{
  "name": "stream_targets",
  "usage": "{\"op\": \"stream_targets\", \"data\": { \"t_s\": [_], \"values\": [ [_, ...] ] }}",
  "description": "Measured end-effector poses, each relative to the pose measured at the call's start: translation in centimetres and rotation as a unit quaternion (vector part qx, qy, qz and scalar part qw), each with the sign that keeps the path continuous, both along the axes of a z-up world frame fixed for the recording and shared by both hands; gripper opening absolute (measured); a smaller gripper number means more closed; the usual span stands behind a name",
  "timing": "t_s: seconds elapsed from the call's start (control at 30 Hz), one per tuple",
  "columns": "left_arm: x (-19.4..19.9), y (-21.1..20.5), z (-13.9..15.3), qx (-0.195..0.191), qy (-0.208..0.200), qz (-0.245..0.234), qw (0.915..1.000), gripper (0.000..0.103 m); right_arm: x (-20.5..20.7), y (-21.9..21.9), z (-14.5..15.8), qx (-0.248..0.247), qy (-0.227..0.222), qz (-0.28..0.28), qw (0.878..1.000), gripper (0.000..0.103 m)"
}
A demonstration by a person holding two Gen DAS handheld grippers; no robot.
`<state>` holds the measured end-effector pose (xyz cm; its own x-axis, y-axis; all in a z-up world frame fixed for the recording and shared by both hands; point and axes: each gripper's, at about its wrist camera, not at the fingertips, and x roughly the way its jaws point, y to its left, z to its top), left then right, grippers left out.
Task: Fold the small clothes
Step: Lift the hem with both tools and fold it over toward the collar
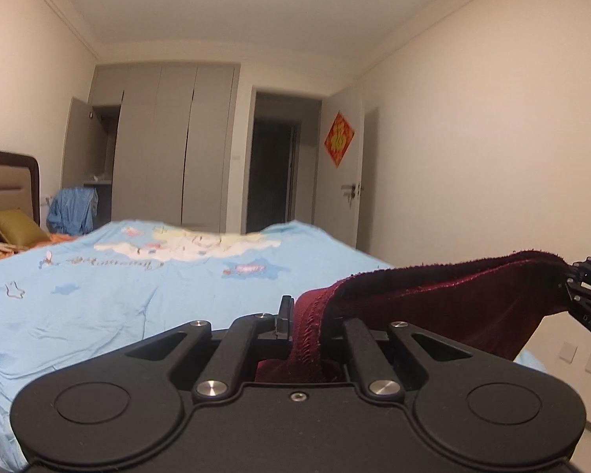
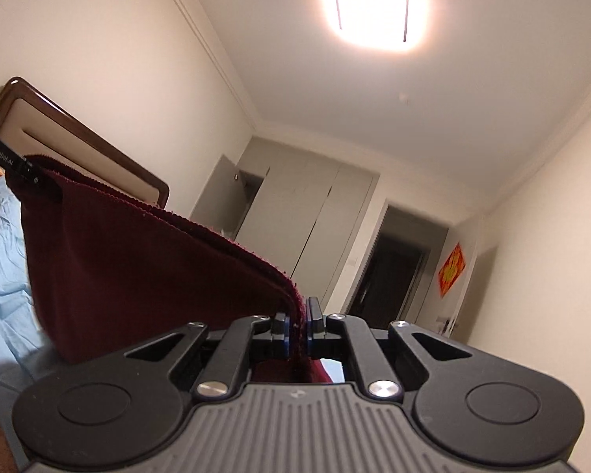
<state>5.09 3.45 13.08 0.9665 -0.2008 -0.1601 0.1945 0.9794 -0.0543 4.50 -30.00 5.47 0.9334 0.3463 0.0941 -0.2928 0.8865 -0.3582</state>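
A dark red knitted cloth (image 2: 145,268) hangs stretched above a light blue printed bedsheet (image 1: 98,295), one corner clamped in the left gripper (image 1: 301,325), the other in the right gripper (image 2: 298,323); its lower edge is apparently hidden.

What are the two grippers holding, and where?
Both hold one red cloth up over the bed. The left gripper pinches one top corner, and the right gripper pinches the other.
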Motion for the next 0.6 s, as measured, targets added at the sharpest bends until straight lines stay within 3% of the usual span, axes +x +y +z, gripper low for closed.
{"op": "stream_targets", "data": {
  "t_s": [0.27, 0.37, 0.6],
  "values": [
    [11.8, 1.9, -1.4, 0.007, 0.094, 0.012, 0.9955, 0.006, 9.3, 1.5, -0.4, -0.02, 0.061, -0.007, 0.998, 0.008],
    [16.3, 2.3, -2.8, 0.017, 0.126, 0.018, 0.9917, 0.006, 13.1, 2.5, -1.0, -0.045, 0.076, -0.016, 0.996, 0.009],
    [25.6, 2.8, -7.0, 0.024, 0.186, 0.031, 0.9817, 0.007, 21.4, 4.0, -3.9, -0.051, 0.15, -0.03, 0.987, 0.009]
  ]
}}
